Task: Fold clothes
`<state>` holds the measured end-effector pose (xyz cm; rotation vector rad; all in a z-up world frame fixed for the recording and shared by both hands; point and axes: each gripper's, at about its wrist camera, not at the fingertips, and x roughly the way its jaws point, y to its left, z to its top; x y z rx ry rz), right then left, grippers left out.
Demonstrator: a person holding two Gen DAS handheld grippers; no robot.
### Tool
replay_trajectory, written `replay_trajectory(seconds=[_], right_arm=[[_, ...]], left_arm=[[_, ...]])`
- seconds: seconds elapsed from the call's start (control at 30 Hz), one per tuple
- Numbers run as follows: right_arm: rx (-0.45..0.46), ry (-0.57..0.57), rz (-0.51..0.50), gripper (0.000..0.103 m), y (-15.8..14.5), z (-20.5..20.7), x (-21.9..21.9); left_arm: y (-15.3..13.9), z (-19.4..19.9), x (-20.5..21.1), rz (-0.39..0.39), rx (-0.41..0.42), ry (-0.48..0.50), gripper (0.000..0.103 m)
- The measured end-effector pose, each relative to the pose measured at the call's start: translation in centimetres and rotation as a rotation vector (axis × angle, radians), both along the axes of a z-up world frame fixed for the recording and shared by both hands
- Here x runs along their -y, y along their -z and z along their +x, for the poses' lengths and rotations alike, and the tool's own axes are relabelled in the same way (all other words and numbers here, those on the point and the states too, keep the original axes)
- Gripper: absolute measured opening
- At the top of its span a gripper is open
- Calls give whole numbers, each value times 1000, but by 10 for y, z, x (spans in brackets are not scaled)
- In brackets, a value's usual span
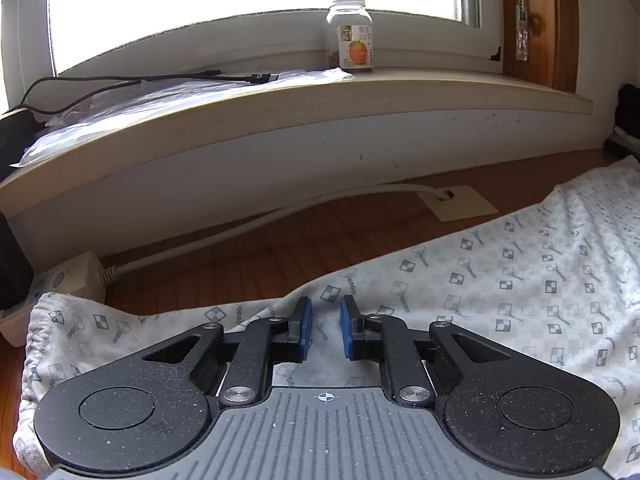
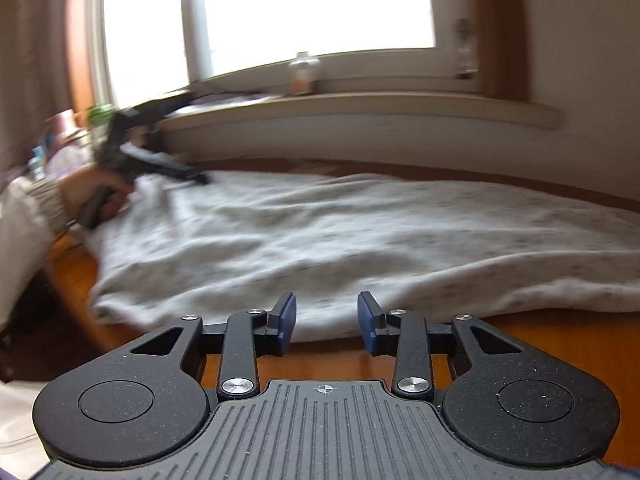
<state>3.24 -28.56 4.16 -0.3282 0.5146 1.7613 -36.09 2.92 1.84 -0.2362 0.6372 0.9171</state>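
A white garment (image 1: pixel 500 280) printed with small grey checkered squares lies spread across the wooden table. My left gripper (image 1: pixel 325 326) hovers low over its far edge, jaws a little apart, with a raised fold of cloth between the blue pads (image 1: pixel 306 328); nothing is pinched. In the blurred right wrist view the same garment (image 2: pixel 340 232) stretches across the table. My right gripper (image 2: pixel 327 320) stands open at the near hem, nothing between its fingers. The left gripper (image 2: pixel 160 164) shows there at the far left, held by a hand (image 2: pixel 94 196).
A window sill (image 1: pixel 320 104) runs along the back with a glass jar (image 1: pixel 351 34), a black cable (image 1: pixel 120 82) and plastic sheeting. A white power strip (image 1: pixel 68 280) and its cord (image 1: pixel 260 220) lie on the table (image 1: pixel 240 264) by the wall. A sleeve (image 2: pixel 24 232) is at left.
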Motion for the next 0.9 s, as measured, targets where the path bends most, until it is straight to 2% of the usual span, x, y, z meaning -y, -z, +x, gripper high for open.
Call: replay_trajectory(seconds=[0.13,0.2,0.27,0.4,0.53,0.7,0.8,0.9], right_arm=[[-2,130,5,47,4,39,-11],[-3,195,8,48,6,59,-17],[60,218,8,50,8,60,-22],[123,228,-25,49,18,65,-25],[147,244,-45,49,18,72,-14],[103,244,-9,50,9,83,-10],[88,223,20,50,2,86,-17],[147,206,3,52,3,89,-40]], left_arm=[[0,-1,-2,-1,1,-7,21],[0,-3,-3,-9,12,-7,21],[0,-6,-5,-23,29,-5,21],[1,-16,-7,-41,54,14,22],[0,-26,-8,-57,76,28,22],[-3,-28,-8,-64,89,33,26],[-6,-15,-6,-65,84,31,28],[-14,20,1,-62,97,107,28]])
